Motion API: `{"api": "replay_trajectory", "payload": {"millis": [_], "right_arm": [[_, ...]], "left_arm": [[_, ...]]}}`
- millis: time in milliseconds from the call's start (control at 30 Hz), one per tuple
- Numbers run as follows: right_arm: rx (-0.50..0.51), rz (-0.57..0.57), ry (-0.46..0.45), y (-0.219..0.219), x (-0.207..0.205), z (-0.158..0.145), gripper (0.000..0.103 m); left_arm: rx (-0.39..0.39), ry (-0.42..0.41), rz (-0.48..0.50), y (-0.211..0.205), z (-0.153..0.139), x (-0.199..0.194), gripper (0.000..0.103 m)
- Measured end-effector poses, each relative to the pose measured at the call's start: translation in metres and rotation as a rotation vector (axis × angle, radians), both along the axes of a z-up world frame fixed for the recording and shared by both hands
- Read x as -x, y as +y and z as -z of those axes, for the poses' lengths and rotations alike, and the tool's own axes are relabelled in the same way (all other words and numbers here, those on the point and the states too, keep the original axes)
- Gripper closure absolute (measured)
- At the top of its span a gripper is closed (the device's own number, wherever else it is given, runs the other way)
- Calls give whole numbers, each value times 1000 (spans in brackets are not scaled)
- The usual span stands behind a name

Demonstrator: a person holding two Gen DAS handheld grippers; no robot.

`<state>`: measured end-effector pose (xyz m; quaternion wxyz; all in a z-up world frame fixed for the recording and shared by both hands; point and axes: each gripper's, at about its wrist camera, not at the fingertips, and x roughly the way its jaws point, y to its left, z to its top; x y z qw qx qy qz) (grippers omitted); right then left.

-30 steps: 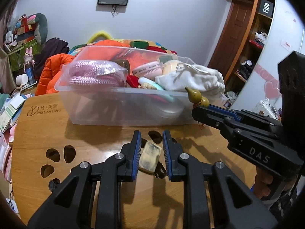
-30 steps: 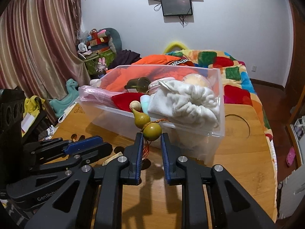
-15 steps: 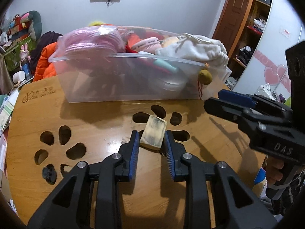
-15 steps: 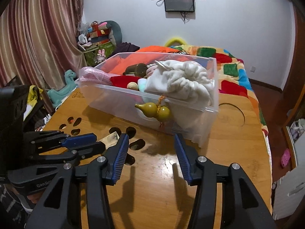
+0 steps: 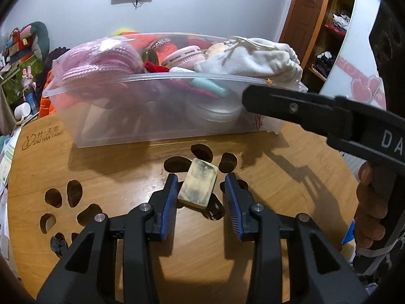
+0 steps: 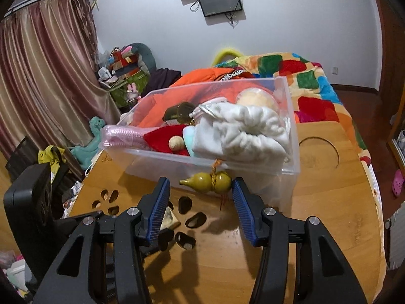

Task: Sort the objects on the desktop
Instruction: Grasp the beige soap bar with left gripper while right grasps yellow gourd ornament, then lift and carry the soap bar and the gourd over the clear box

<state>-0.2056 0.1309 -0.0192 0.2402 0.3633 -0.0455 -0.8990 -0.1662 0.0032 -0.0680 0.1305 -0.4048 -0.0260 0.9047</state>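
The left wrist view sits low over the wooden table (image 5: 106, 157), facing the long near wall of the clear bin (image 5: 152, 116), close by. The right wrist view looks from farther right, toward the bin's (image 6: 288, 136) corner. Both share bin, table and soap bar (image 5: 198, 186).

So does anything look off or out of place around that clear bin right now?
Yes. The small green gourd charm hangs by its cord over the outside of the clear bin front wall, not inside with the rest. The bin is heaped, with the white cloth pouch bulging over the rim.
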Motion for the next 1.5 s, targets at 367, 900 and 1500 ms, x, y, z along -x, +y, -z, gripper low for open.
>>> {"api": "replay_trajectory", "payload": {"millis": [367, 900, 1500], "right_arm": [[-101, 2, 43, -9, -3, 1, 76], [-86, -75, 122, -13, -18, -20, 90], [-69, -61, 139, 10, -24, -21, 90]], "left_arm": [[-12, 9, -5, -4, -1, -3, 78], [-86, 69, -54, -17, -19, -10, 80], [-126, 122, -77, -31, -40, -19, 80]]}}
